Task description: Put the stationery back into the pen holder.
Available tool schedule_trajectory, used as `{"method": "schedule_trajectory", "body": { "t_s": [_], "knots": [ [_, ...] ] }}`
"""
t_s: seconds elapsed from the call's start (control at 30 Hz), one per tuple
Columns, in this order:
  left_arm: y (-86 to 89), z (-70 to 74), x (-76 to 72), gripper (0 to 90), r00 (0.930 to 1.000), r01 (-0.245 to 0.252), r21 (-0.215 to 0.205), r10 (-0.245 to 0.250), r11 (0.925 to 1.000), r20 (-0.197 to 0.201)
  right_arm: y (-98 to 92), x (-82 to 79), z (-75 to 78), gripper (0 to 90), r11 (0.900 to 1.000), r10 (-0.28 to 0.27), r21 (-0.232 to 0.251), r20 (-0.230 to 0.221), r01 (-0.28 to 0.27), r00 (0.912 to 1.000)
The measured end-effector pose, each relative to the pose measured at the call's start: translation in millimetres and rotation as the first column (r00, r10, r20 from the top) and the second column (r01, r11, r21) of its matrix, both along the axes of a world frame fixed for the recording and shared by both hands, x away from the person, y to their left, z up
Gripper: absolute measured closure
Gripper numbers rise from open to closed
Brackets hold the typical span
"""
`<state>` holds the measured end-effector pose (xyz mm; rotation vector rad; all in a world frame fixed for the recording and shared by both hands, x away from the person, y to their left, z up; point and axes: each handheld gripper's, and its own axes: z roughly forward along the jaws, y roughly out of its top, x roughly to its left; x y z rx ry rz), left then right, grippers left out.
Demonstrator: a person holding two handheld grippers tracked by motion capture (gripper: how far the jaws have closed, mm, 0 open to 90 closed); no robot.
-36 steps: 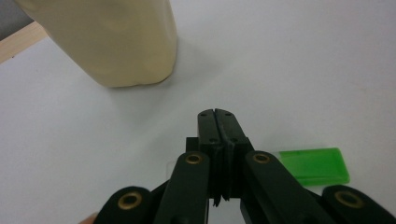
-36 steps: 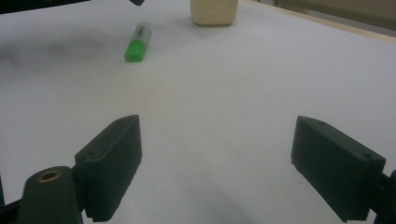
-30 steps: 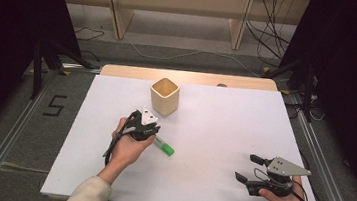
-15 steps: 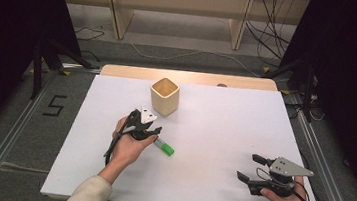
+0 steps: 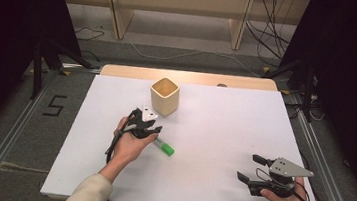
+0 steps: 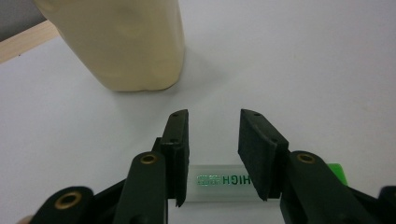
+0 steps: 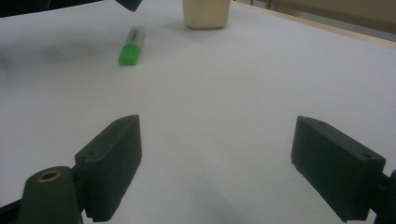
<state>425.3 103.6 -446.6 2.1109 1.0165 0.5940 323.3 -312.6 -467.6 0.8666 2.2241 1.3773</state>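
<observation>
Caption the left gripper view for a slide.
Left gripper open over a green-capped highlighter lying crosswise on the white table, a cream cup beyond.

The cup (image 5: 164,96) stands on the worktop (image 5: 224,120), toward its far edge and left of the middle. Nearer the person than the cup and just left of it, the left tongs (image 5: 147,130) sit over one end of a marker (image 5: 163,147), which lies flat on the worktop, its other end reaching right. The right tongs (image 5: 251,168) are well apart from the cup, near the worktop's near right corner.
</observation>
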Motion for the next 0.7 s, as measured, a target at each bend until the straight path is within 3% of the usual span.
{"method": "schedule_trajectory", "body": {
  "t_s": [0.23,0.47,0.63,0.7],
  "knots": [
    [-4.3,-1.6,5.6,74.6,0.9998,0.008,0.017,-0.007,0.9998,-0.016,-2.6,-0.9,-1.5,17.2,1.000,0.015,-0.005,-0.003,-0.015,0.9999],
    [-9.0,-9.7,21.4,88.4,0.9986,0.009,0.048,-0.006,0.9988,-0.053,-0.3,-0.2,-0.9,17.2,1.000,0.017,-0.013,-0.003,-0.017,0.9999],
    [-10.0,-16.5,30.0,89.6,0.9955,-0.002,0.058,0.007,0.9983,-0.095,-0.2,-0.2,-1.4,17.2,1.000,0.018,-0.015,-0.007,-0.018,0.9998],
    [-10.2,-20.3,32.7,89.7,0.9938,-0.008,0.089,0.018,0.9960,-0.110,-1.0,-0.8,-1.2,17.2,1.000,0.016,-0.014,-0.008,-0.016,0.9998]
  ]
}}
